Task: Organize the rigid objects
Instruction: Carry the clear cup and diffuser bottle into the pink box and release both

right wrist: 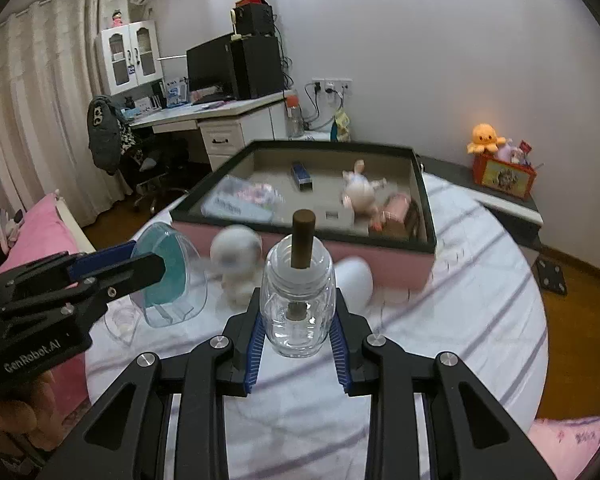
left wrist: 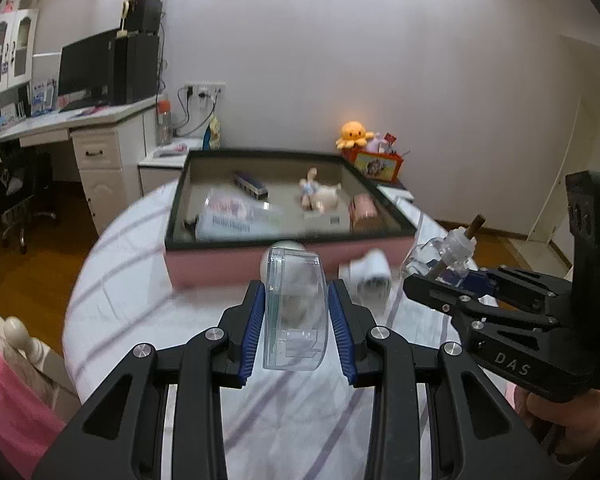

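Observation:
My left gripper (left wrist: 296,300) is shut on a clear plastic case (left wrist: 294,308) with a rounded back, held above the bed; it also shows in the right wrist view (right wrist: 172,276). My right gripper (right wrist: 298,312) is shut on a small clear glass bottle (right wrist: 298,300) with a brown wick stick; it shows at the right of the left wrist view (left wrist: 444,256). Ahead lies a pink box (left wrist: 260,258) with a dark rim, holding a doll (left wrist: 318,194), a blue pack (left wrist: 250,184), a printed plastic bag (left wrist: 232,216) and a pink item (left wrist: 362,210).
White rounded objects (right wrist: 236,256) lie on the striped sheet (right wrist: 480,300) before the box. A small clear lid (right wrist: 122,322) lies at the left. A desk with a monitor (right wrist: 212,64) stands behind. An orange plush octopus (right wrist: 486,136) sits on a red box at the right.

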A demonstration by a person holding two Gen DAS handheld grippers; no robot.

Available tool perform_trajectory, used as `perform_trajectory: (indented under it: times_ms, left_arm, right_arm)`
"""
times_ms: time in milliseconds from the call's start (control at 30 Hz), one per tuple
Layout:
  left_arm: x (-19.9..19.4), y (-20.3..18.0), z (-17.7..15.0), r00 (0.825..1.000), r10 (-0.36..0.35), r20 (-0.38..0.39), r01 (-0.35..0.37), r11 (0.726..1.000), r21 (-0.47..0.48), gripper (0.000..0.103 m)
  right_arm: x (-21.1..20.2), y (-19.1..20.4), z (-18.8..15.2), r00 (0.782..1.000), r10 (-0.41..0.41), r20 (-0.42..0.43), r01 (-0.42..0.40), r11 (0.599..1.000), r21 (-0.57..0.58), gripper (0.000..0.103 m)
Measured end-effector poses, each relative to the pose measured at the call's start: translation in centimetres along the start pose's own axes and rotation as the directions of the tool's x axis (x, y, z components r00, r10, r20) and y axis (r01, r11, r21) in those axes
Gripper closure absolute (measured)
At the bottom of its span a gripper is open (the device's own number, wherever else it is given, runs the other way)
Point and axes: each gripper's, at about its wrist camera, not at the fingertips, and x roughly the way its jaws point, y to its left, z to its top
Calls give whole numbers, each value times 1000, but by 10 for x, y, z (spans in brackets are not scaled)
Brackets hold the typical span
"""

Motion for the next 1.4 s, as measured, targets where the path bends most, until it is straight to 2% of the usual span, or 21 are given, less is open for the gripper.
perform_trajectory:
  times_ms: [200, 367, 533, 633, 767, 933, 967, 1000, 1067, 1100, 1133, 1167, 1233, 1300, 1400]
  left_arm:
    - [1, 11, 48, 998, 24, 56, -24, 1000, 9, 70]
    - [30, 32, 90, 997, 47, 60, -46, 999, -14, 70]
    - [80, 58, 117, 998, 69, 2, -69, 997, -45, 70]
    - [111, 69, 126, 996, 74, -42, -76, 995, -57, 70]
    - [152, 80, 132, 991, 78, -107, -86, 994, -69, 70]
    - [179, 83, 129, 984, 85, -158, -97, 993, -66, 69]
    - [182, 83, 128, 982, 93, -168, -105, 992, -68, 68]
    - [183, 83, 127, 980, 96, -173, -108, 992, -67, 59]
    - [177, 83, 125, 981, 114, -159, -125, 990, -63, 41]
    - [171, 84, 124, 981, 130, -142, -140, 988, -62, 22]
    - [165, 86, 124, 983, 139, -120, -148, 987, -68, 12]
    - [158, 87, 123, 984, 146, -99, -154, 985, -73, 1]
    - [144, 88, 122, 985, 159, -68, -164, 984, -74, 0]
    - [129, 87, 119, 984, 170, -53, -173, 982, -71, 0]
    - [103, 83, 114, 985, 174, -11, -175, 982, -72, 0]
  right_arm:
    - [8, -8, 51, 999, 29, 32, -28, 999, -17, 73]
    - [40, -14, 96, 1000, 18, 12, -17, 999, -31, 73]
    - [99, -27, 128, 996, 47, -76, -46, 999, 9, 73]
    - [125, -34, 135, 991, 54, -120, -51, 998, 24, 73]
    - [158, -40, 136, 981, 58, -185, -52, 998, 38, 73]
    - [187, -42, 130, 969, 53, -242, -42, 998, 51, 72]
    - [191, -43, 130, 967, 51, -249, -38, 998, 56, 70]
    - [193, -45, 129, 965, 57, -257, -42, 997, 63, 66]
    - [192, -47, 126, 963, 79, -259, -59, 995, 82, 36]
    - [191, -47, 127, 965, 61, -257, -43, 996, 76, 30]
    - [188, -47, 125, 966, 49, -252, -33, 997, 67, 15]
    - [185, -47, 125, 968, 52, -246, -36, 997, 70, 9]
    - [175, -48, 124, 973, 50, -224, -31, 996, 86, 0]
    - [155, -48, 123, 984, 26, -174, -9, 996, 94, 0]
    - [126, -50, 122, 994, 42, -101, -27, 989, 149, 0]
